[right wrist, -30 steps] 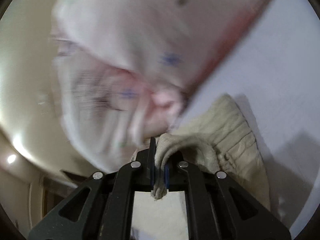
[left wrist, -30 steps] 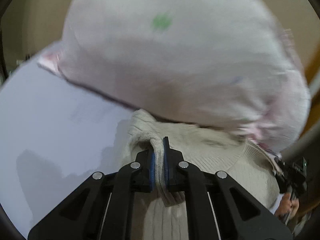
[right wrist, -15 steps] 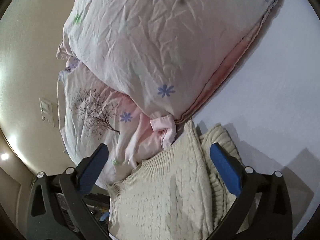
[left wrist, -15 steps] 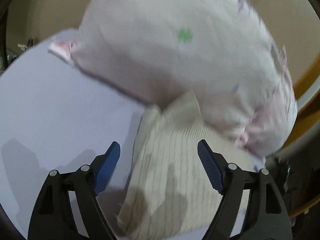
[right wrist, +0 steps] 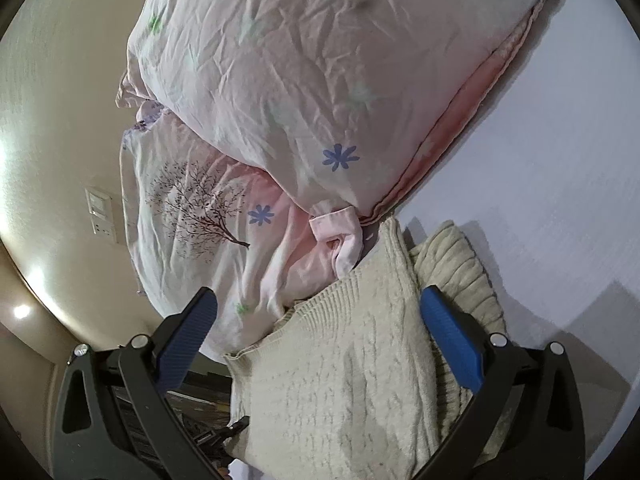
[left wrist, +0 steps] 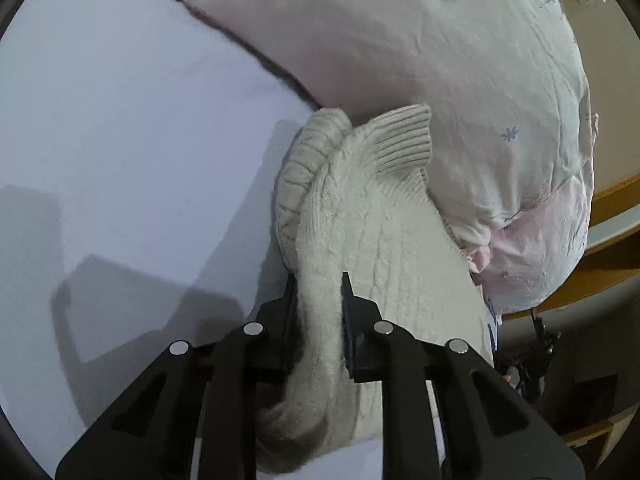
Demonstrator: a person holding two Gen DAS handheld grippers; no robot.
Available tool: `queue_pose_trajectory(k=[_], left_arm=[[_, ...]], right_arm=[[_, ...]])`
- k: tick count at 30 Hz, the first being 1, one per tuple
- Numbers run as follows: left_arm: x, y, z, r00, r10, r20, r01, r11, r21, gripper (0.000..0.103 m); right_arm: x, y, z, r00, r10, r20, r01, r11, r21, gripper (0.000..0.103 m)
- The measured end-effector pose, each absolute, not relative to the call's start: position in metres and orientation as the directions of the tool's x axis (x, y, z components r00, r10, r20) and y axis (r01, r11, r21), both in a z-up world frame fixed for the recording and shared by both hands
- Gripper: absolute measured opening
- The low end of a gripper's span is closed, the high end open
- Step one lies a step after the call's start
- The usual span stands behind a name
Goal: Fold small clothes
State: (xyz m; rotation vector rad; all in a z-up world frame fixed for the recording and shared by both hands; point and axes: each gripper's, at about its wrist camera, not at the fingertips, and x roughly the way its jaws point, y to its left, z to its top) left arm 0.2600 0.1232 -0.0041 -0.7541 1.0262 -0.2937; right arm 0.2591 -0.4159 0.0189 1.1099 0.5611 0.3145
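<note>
A cream cable-knit sweater (left wrist: 360, 216) lies bunched on the pale lilac bed sheet (left wrist: 120, 120), against a pink floral pillow (left wrist: 440, 80). My left gripper (left wrist: 318, 280) is shut on a thick fold of the sweater, with knit bulging between its jaws. In the right wrist view the sweater (right wrist: 340, 380) lies folded under my right gripper (right wrist: 318, 298), which is wide open and empty, its blue pads (right wrist: 450, 340) spread on either side of the knit.
The pillow (right wrist: 300, 60) and a tree-print duvet (right wrist: 192, 208) crowd the sweater's far side. A wooden bed frame (left wrist: 612, 200) runs at the right. The sheet (right wrist: 540, 160) spreads right of the sweater. A wall with a switch plate (right wrist: 100, 212) stands behind.
Both grippers let go of the sweater about half a second ago. Since then my left gripper has closed again on a thick fold of it; my right gripper stays open.
</note>
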Motion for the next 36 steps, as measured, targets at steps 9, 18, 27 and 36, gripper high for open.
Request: queue_pose_trajectory(k=[9,18,27,36], left_arm=[[0.256,-0.023,0.109,0.495,-0.806,-0.324,0.263,0.494,-0.828,0.017],[0.290,-0.234,0.054,-0.033,-0.963,-0.269,0.302,0.247,-0.921,0.019],[0.274,-0.114,0.099,0.450,-0.683,-0.575,0.321,0.725,-0.610,0.078],[0.275,-0.127,0.031,0.307,-0.627,-0.716,0.244,0.779,-0.578,0.080]], right_arm=[[0.246,-0.426,0.052,0.841,0.482,-0.247,-0.035,0.504,0.863,0.101],[0.225,-0.479,0.065,0.871,0.373,-0.320,0.042,0.592,0.805,0.101],[0.266,-0.441,0.032,0.614,0.542,-0.574,0.097,0.670,0.736,0.101],[0.268,-0.422,0.018,0.576,0.503,-0.644,0.082,0.748,0.658,0.085]])
